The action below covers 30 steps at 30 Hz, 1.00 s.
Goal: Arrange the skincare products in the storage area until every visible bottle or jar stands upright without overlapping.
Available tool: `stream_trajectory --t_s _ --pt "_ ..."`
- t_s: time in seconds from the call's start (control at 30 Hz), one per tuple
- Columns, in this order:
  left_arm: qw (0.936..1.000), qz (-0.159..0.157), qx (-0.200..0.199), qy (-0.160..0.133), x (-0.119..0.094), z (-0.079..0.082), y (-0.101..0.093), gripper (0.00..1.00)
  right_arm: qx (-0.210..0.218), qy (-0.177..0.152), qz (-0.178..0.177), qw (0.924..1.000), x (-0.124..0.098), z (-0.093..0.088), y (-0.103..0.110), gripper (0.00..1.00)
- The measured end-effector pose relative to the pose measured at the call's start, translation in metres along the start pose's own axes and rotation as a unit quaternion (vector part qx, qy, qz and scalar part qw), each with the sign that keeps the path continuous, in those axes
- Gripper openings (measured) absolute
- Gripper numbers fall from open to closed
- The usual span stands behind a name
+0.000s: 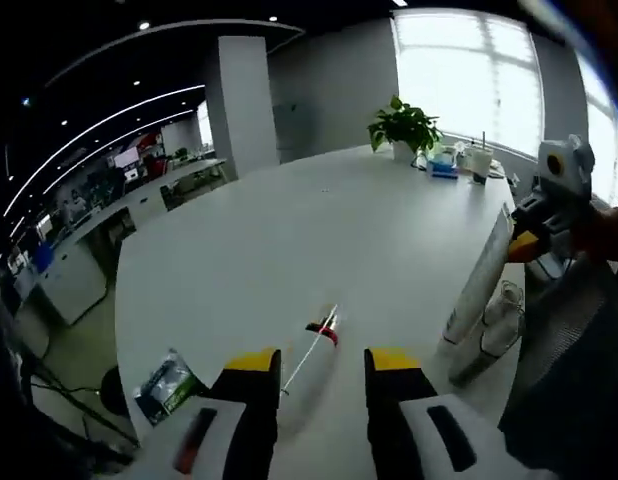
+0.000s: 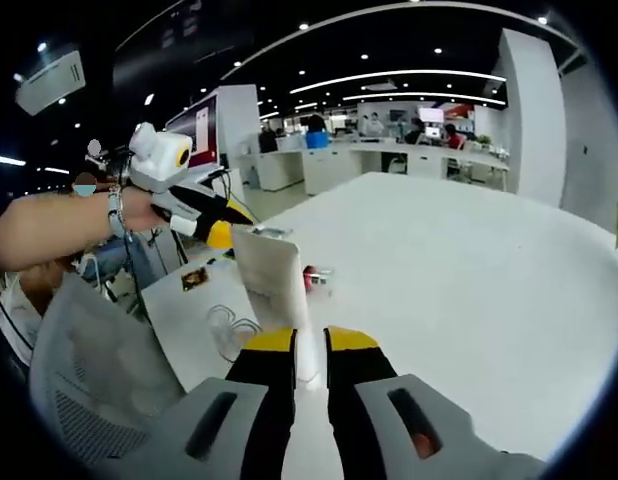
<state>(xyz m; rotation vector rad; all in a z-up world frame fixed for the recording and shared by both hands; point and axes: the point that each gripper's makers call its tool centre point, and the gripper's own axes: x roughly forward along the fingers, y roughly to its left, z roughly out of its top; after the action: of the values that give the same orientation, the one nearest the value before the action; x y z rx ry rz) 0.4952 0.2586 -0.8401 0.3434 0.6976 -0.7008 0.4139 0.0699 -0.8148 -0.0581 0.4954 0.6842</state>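
Clearly, one large white table (image 1: 289, 240) serves as the landmark, and what lies on it can be counted. Near its front edge lies one thin white stick with a red band (image 1: 317, 345), flat on the top; in the right gripper view it is a small red and white shape (image 2: 316, 277) beyond the tube. At the front left corner of the table sits one small dark packet (image 1: 166, 385), which the right gripper view shows as a dark patch (image 2: 195, 279). On the far side of the table stands one potted plant (image 1: 404, 128) beside a few small items by the window, too small to tell apart. One coil of thin white cable (image 2: 229, 325) lies on the table near the tube.

One white tube (image 1: 477, 280) is held over the table's right edge, slanting, its cap end (image 1: 499, 320) pointing down. In the right gripper view the tube (image 2: 274, 275) rises from between the yellow-tipped jaws of the right gripper (image 2: 310, 343), which are pressed close on it. The left gripper (image 1: 322, 362) hovers low over the front of the table, its two jaws set well apart with nothing between them; the stick lies on the table just beyond them. In the right gripper view the left gripper (image 2: 214, 222) is held up at the table's left side, with a person's forearm (image 2: 59, 230) reaching in behind it.
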Motion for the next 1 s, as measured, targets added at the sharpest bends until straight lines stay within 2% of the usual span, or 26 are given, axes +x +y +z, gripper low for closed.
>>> stream_trajectory --t_s 0.1,0.17,0.27,0.43,0.57,0.63,0.67,0.7,0.77,0.8,0.83,0.9,0.93,1.0 --pt "0.9984 -0.013 0.013 0.053 0.013 -0.014 0.006 0.41 0.006 0.013 -0.015 0.9998 0.0 -0.006 -0.007 0.09" --pt "0.9954 -0.018 0.042 0.085 0.023 -0.02 0.009 0.41 0.011 0.02 -0.022 0.9995 0.002 -0.009 -0.011 0.09" --pt "0.9873 -0.034 0.073 0.137 0.04 -0.032 0.013 0.42 0.019 0.029 -0.034 0.9988 0.002 -0.014 -0.017 0.09" --pt "0.9755 -0.034 0.105 0.19 0.06 -0.046 0.025 0.44 0.046 0.051 -0.053 0.9962 0.002 -0.025 -0.029 0.1" --pt "0.9691 -0.042 0.104 0.22 0.067 -0.061 0.026 0.43 0.058 0.046 -0.08 0.994 -0.005 -0.022 -0.045 0.1" --pt "0.9661 -0.044 0.112 0.228 0.068 -0.066 0.026 0.35 0.066 0.025 -0.079 0.9944 -0.007 -0.012 -0.049 0.09" --pt "0.9608 -0.058 0.118 0.244 0.066 -0.074 0.023 0.32 0.052 0.02 -0.067 0.9961 -0.006 -0.007 -0.049 0.09" --pt "0.9602 -0.043 0.146 0.234 0.069 -0.071 0.03 0.31 0.036 0.024 -0.065 0.997 -0.005 -0.003 -0.053 0.1" --pt "0.9568 -0.042 0.166 0.235 0.068 -0.074 0.027 0.3 -0.005 0.01 -0.068 0.9976 0.0 0.011 -0.067 0.08" --pt "0.9565 -0.04 0.173 0.232 0.069 -0.074 0.028 0.3 0.008 0.011 -0.066 0.9978 0.001 0.014 -0.07 0.07" --pt "0.9552 -0.04 0.18 0.231 0.069 -0.074 0.029 0.29 0.012 -0.001 -0.059 0.9982 0.006 0.023 -0.075 0.08" --pt "0.9453 -0.042 0.228 0.229 0.069 -0.074 0.029 0.29 -0.008 -0.02 -0.036 0.9991 0.016 0.037 -0.075 0.11" --pt "0.941 -0.045 0.235 0.239 0.066 -0.076 0.025 0.28 -0.03 -0.022 -0.031 0.9988 0.024 0.041 -0.078 0.12" --pt "0.9385 -0.052 0.236 0.246 0.064 -0.078 0.019 0.28 -0.064 -0.008 0.006 0.9979 0.042 0.04 -0.075 0.13"
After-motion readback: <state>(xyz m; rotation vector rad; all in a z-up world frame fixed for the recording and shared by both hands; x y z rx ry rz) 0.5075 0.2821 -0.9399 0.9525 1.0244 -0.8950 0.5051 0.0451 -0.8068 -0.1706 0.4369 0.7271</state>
